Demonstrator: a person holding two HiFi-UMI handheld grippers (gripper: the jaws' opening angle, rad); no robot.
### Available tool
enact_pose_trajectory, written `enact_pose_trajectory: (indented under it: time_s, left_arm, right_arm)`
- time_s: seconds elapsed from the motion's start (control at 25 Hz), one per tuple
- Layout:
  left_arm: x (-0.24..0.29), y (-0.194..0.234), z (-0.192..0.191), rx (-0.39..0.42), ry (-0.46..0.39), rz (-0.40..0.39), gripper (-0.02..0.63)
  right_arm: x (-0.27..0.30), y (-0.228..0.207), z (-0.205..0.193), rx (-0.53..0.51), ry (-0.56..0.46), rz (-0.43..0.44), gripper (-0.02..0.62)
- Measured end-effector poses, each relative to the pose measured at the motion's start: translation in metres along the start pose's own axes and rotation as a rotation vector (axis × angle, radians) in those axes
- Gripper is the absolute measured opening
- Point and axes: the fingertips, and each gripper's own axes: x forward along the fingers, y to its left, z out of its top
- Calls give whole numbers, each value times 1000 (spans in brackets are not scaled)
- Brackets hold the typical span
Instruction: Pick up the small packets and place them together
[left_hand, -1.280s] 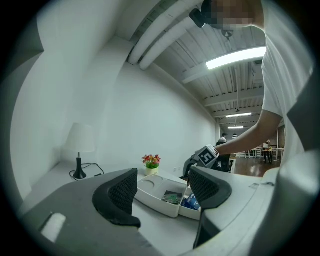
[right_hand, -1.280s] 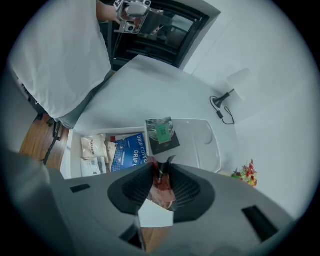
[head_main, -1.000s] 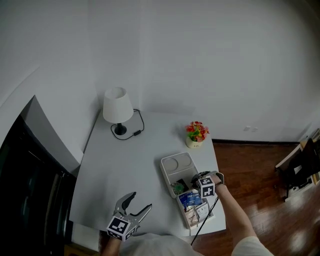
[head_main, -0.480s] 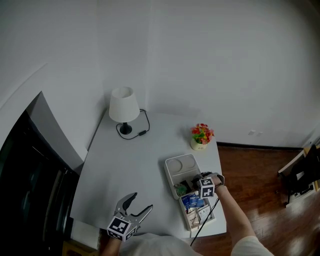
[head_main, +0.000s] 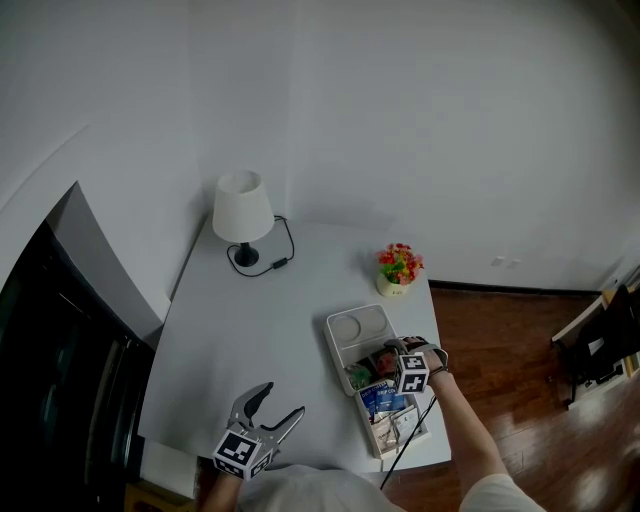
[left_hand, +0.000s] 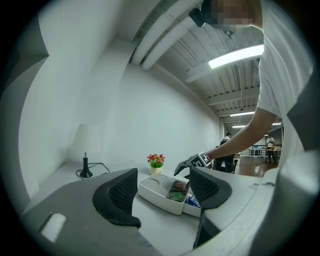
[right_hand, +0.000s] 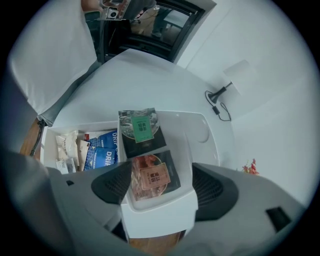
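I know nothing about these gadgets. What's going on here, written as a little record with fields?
Surface: white table with a lamp and potted flowers
Tray: white tray with compartments
Packets: green-label packet and orange-label packet in one compartment; blue packets in the next
Right gripper: over the tray, jaws have just been opening and stand apart; the orange-label packet lies below between them, not gripped
Left gripper: jaws apart, nothing between them
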Motion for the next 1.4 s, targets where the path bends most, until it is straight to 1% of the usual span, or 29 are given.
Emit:
enact_pose_trajectory:
  time_s: [0.08, 0.12, 0.24, 0.32, 0.44, 0.52, 0.64, 0.72, 0.8, 0.92, 1.0, 1.12, 1.2, 1.28, 1.4]
  left_arm:
    - [0, 0, 0, -3, -4, -4, 325]
    - [0, 1, 1, -6, -7, -7, 325]
    - [2, 2, 4, -12, -17, -20, 325]
    - [3, 4, 7, -9, -23, -29, 324]
    - [6, 8, 15, -3, -36, -39, 324]
    - [8, 9, 23, 1, -50, -48, 324]
    - [12, 8, 37, 18, -71, -64, 324]
    - [12, 10, 48, 26, -87, -63, 324]
    - [12, 13, 58, 33, -106, -50, 316]
    - [11, 18, 71, 48, -143, -13, 310]
    - [9, 21, 77, 72, -163, 29, 307]
    - [4, 35, 78, 114, -183, 138, 307]
    - [-2, 44, 71, 108, -181, 188, 307]
    - [-5, 46, 64, 105, -166, 198, 307]
    - [-4, 41, 58, 106, -152, 176, 307]
  right_arm:
    - [-10, -10, 0, 42, -16, -72, 391]
    - [-17, -16, 2, 83, -36, -109, 391]
    - [-47, -33, 15, 267, -148, -218, 391]
    - [-77, -45, 34, 405, -280, -296, 391]
    - [-130, -63, 67, 638, -540, -403, 391]
    - [-165, -72, 81, 778, -700, -469, 391]
    - [-214, -72, 96, 912, -905, -562, 390]
    - [-242, -69, 108, 965, -1000, -632, 390]
    - [-260, -63, 118, 994, -1030, -708, 388]
    - [-272, -54, 127, 1048, -984, -818, 382]
    - [-276, -45, 132, 1099, -947, -863, 383]
    - [-269, -26, 142, 1154, -910, -883, 383]
    - [-261, -14, 150, 1158, -887, -872, 382]
    - [-257, -6, 156, 1147, -871, -860, 382]
    - [-258, -2, 159, 1148, -865, -857, 380]
